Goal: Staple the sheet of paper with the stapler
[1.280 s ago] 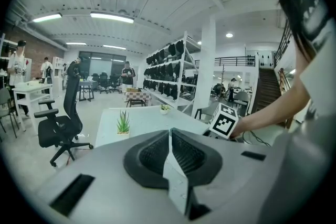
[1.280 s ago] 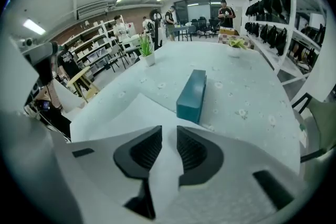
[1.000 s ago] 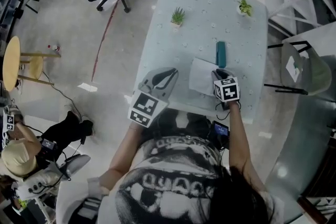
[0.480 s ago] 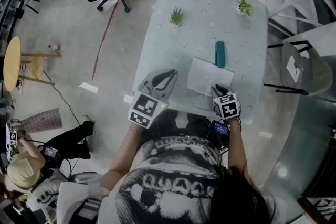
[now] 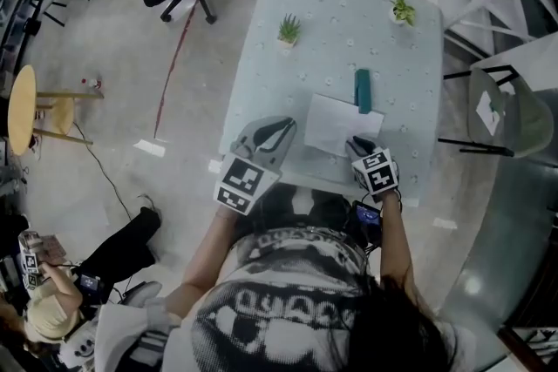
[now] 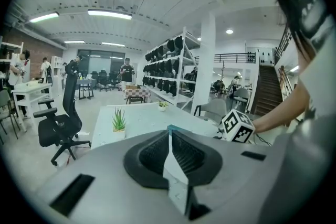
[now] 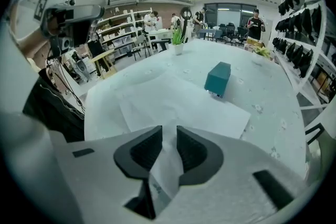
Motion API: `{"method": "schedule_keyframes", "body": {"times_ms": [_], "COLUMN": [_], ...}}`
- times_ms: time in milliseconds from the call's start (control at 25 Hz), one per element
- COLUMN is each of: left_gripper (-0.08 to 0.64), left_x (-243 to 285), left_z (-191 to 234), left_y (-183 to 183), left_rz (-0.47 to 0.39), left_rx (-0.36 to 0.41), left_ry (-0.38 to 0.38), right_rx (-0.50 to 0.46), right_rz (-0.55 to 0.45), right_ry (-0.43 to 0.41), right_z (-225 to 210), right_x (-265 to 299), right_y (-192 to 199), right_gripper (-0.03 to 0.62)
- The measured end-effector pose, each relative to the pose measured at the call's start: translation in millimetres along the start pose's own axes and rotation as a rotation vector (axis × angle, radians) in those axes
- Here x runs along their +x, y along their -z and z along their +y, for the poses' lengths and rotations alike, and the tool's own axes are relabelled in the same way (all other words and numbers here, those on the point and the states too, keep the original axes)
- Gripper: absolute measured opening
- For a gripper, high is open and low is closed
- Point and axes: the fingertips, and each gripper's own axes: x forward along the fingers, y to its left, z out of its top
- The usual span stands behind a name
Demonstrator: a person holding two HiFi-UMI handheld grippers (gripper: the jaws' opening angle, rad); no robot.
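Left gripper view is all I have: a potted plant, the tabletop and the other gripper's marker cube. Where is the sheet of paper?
Observer: The sheet of paper lies flat by the near edge of the table, to the right of the left gripper.
Operator: And the stapler?
Observer: The teal stapler sits at the sheet's far edge.
Operator: Is the right gripper holding the sheet?
Observer: It does not look so. The right gripper has its jaws apart and points down at the near part of the sheet.
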Motion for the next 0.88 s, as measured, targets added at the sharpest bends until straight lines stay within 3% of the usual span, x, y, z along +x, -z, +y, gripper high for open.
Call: {"method": "schedule_keyframes", "body": {"times_ms": [200, 400, 520, 720, 880], "left_gripper": [0.015, 0.015, 0.015, 0.015, 0.015], "left_x": [-3.4, -7.0, -9.9, -12.0, -17.3], "left_z": [3.5, 3.5, 4.9, 2.7, 9.5], "left_y": [-0.2, 2.8, 1.9, 5.6, 9.2], "left_rz": [-0.004, -0.011, -0.016, -0.027, -0.028], "left_rx": [-0.006, -0.023, -0.026, -0.041, -0.066], "left_ry": [-0.019, -0.036, -0.038, -0.046, -0.058], "right_rx": [0.030, -0.030, -0.081, -0.183, -0.175], "right_rz": [-0.110, -0.154, -0.096, 0.126, 0.227], "right_ry": [-0.026, 0.023, 0.049, 0.008, -0.039], "right_z": [-10.3, -43.8, -62.3, -69.2, -68.1], "right_x": [-28.3, -46.6, -40.8, -19.4, -14.7], "right_y": [-39.3, -82.9, -95.5, -82.0, -80.3], "right_gripper": [0.101, 0.027, 0.004, 0.003, 0.002]}}
